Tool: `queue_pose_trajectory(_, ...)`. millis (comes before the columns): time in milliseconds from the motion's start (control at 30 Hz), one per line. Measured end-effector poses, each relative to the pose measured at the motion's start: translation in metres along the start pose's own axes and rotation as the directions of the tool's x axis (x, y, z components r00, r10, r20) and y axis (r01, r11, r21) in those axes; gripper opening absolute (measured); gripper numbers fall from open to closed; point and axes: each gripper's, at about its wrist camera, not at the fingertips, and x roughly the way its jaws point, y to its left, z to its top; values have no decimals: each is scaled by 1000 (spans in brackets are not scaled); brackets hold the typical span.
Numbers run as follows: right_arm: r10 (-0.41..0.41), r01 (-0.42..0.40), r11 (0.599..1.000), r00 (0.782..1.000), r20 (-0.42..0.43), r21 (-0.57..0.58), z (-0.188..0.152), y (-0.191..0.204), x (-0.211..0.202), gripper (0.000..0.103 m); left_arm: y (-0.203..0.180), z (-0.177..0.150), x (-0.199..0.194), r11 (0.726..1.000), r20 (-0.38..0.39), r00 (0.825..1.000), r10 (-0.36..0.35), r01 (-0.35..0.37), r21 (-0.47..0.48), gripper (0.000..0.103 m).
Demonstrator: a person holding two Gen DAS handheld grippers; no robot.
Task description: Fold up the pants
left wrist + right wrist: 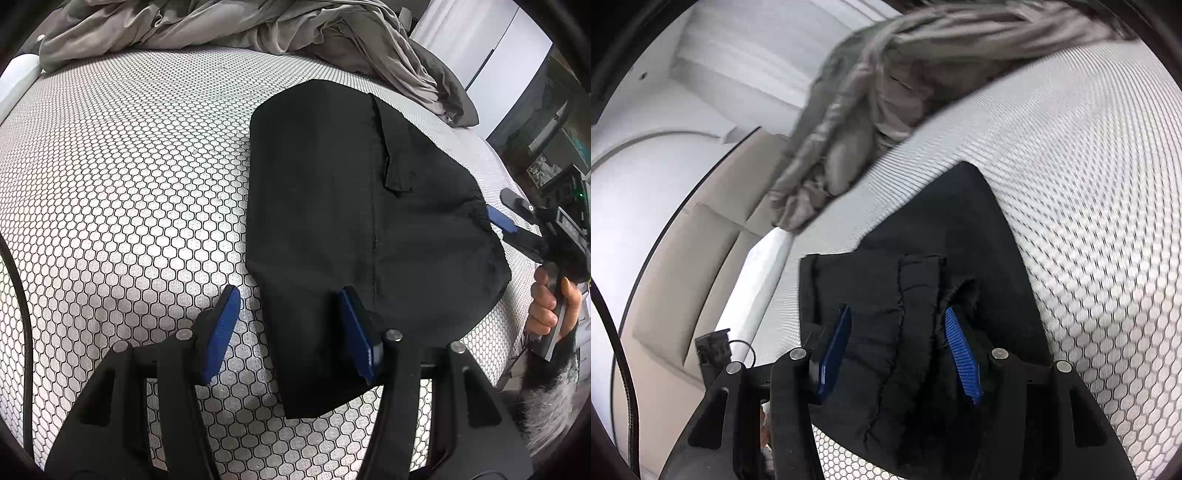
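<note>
The left hand-held gripper (290, 332) hangs spread over the near edge of the black pants (351, 206), pinching nothing. The right hand-held gripper (897, 350) is spread astride the waistband. The pants lie folded on the bed (129, 184); press the creases flat.

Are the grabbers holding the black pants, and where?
Nothing is gripped. Both the left gripper and right gripper have open jaws straddling the folded pants.
</note>
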Motion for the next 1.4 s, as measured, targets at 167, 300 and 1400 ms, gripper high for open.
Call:
queue_pose_trajectory(167, 27, -27, 1000, 999, -43, 3, -3, -5, -1, 54, -4, 2, 4, 1000, 0, 1000, 6, -6, 4, 53)
queue_pose_trajectory(300, 16, -17, 1000, 995, -94, -4, -5, -16, 6, 55, -6, 4, 7, 1000, -1, 1000, 6, -6, 5, 54)
queue_pose_trajectory(1400, -11, 6, 992, 999, -35, -127, 8, 66, 24, 8, 18, 16, 5, 993, 53, 997, 59, -54, -101, 56)
